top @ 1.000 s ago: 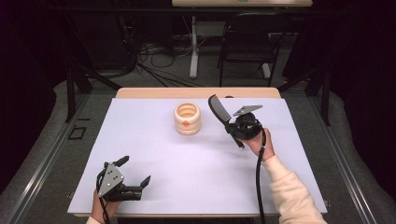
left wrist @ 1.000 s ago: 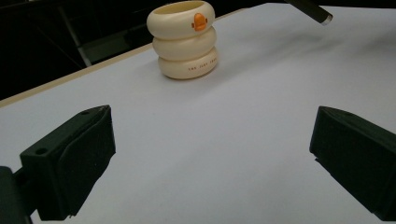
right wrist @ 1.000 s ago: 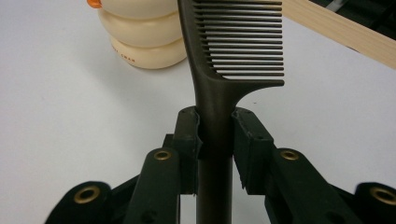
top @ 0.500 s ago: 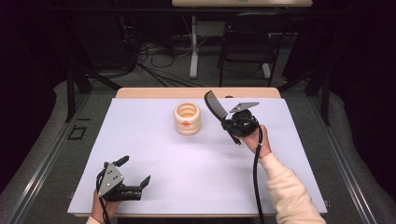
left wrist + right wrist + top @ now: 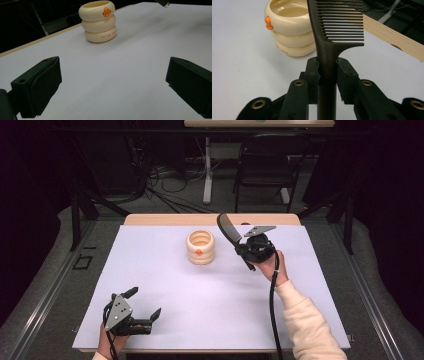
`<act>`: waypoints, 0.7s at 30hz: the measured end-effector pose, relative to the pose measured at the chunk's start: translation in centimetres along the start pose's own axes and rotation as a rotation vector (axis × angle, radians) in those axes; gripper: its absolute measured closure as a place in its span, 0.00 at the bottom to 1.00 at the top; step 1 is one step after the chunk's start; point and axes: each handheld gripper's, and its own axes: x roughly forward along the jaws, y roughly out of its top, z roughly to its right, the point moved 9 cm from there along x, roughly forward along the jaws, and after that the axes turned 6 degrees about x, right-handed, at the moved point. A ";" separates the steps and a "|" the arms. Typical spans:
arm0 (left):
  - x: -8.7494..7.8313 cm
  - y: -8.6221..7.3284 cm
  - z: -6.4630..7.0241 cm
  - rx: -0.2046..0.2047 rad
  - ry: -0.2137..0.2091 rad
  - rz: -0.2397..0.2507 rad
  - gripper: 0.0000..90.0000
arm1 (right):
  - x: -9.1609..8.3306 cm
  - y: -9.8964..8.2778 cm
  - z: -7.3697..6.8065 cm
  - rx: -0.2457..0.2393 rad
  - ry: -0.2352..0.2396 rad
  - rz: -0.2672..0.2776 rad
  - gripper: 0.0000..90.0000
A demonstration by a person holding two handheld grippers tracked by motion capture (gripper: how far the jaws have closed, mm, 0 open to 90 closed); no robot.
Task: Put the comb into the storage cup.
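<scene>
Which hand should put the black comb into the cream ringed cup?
Right, probably. The right tool already grips the black plastic comb close beside the cream ringed cup. The left tool is open, holds nothing and sits at the near edge, far from the cup.

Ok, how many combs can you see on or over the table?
1. The comb is clamped by its handle in the right gripper, lifted above the white table, just right of the cream ringed holder.
</scene>
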 end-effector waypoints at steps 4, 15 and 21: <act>0.0 0.0 0.0 0.000 0.000 0.001 0.00 | 0.1 0.3 0.0 0.000 0.001 0.006 0.81; 0.1 0.0 0.0 0.000 -0.006 -0.002 0.00 | 0.9 1.0 -0.3 -0.005 0.008 0.020 0.81; 0.1 0.0 0.0 0.000 -0.005 0.000 0.00 | 1.2 1.4 -0.7 -0.007 0.018 0.027 0.81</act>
